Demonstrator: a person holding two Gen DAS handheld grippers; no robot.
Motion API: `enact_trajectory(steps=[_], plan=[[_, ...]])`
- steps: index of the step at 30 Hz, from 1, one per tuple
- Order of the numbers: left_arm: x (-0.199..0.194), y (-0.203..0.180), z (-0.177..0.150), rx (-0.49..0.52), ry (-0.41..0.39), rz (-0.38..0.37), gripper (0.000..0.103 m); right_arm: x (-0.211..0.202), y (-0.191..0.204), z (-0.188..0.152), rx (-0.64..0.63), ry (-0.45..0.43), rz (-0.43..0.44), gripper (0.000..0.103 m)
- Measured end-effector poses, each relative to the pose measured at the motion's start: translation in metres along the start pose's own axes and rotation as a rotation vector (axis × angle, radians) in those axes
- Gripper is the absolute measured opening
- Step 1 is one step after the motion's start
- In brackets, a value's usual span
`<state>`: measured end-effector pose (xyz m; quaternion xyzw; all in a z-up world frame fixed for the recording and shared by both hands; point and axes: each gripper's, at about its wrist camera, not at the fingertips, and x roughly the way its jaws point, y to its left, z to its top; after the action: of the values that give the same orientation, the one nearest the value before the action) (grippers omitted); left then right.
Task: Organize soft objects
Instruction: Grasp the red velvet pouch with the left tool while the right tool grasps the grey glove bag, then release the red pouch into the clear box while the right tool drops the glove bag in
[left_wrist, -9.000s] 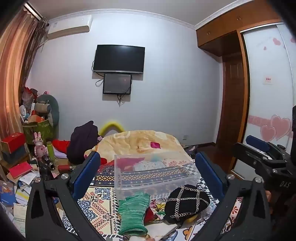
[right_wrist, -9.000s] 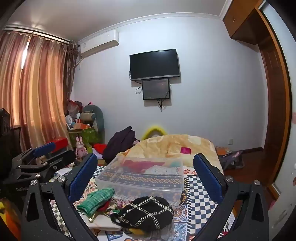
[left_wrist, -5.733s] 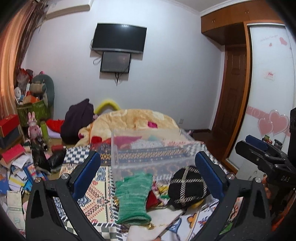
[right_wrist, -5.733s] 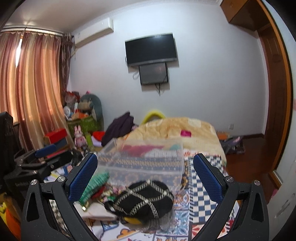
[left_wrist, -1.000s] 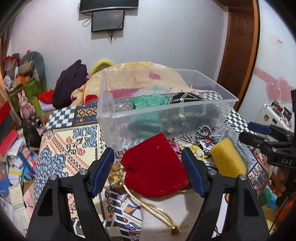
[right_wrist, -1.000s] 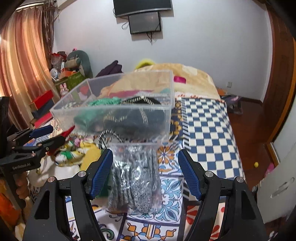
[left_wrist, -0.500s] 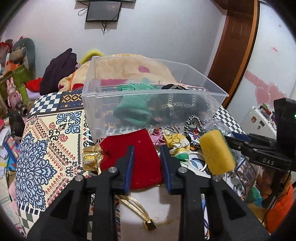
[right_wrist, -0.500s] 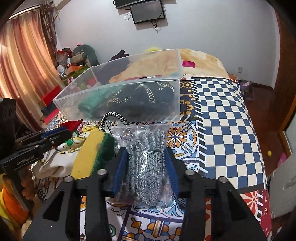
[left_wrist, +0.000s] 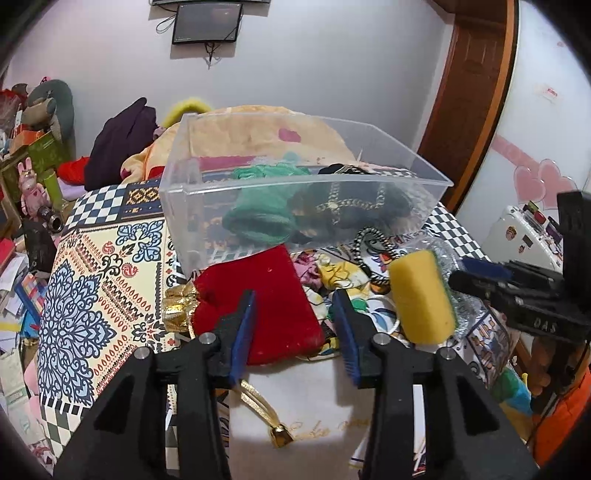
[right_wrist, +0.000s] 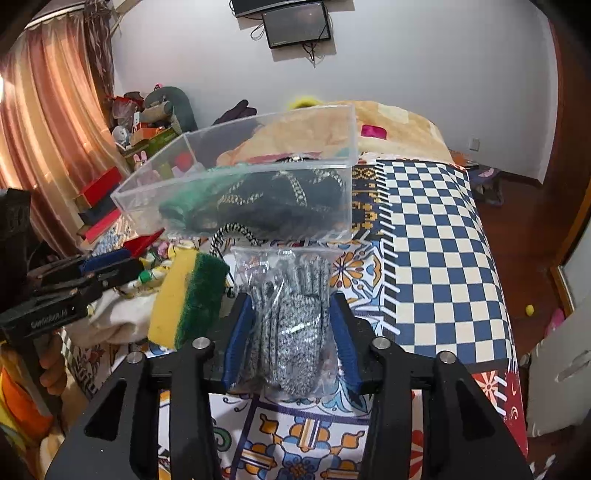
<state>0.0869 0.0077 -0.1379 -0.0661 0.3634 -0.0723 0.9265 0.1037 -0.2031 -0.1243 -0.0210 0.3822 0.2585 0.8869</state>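
Note:
A clear plastic box (left_wrist: 229, 192) on the patterned bed cover holds a green knit item (left_wrist: 258, 218) and a black hat with gold chains (left_wrist: 351, 203). In front of it lie a red velvet pouch (left_wrist: 266, 291) and a yellow-green sponge (left_wrist: 421, 295). My left gripper (left_wrist: 295, 325) is shut on the red pouch's near edge. My right gripper (right_wrist: 288, 332) is shut on a clear bag of grey knit gloves (right_wrist: 291, 314). The sponge (right_wrist: 188, 299) stands just left of the bag. The box (right_wrist: 236, 199) sits behind them.
A white cloth bag with a gold cord (left_wrist: 295, 413) lies under my left gripper. Colourful fabric (left_wrist: 332, 273) and a black-white cord (left_wrist: 365, 240) lie by the box. A checkered cover (right_wrist: 436, 258) stretches right. Clutter and boxes (right_wrist: 99, 199) stand left of the bed.
Both grippers have closed from wide open, the left onto the red pouch and the right onto the bag of gloves. The green knit and black hat went into the box earlier.

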Motion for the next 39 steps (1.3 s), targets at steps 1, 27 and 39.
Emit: enact_trajectory(steps=[1, 27, 39], plan=[[0.0, 0.002, 0.0, -0.011, 0.0, -0.005, 0.042, 0.002, 0.001, -0.001, -0.004, 0.009, -0.004, 0.042], [-0.034, 0.008, 0.002, -0.069, -0.097, -0.07, 0.005, -0.01, 0.004, 0.0, -0.021, -0.062, 0.012, 0.02], [-0.063, -0.006, 0.024, -0.027, -0.189, -0.077, 0.005, -0.042, 0.009, 0.024, -0.046, -0.182, 0.007, 0.02]])
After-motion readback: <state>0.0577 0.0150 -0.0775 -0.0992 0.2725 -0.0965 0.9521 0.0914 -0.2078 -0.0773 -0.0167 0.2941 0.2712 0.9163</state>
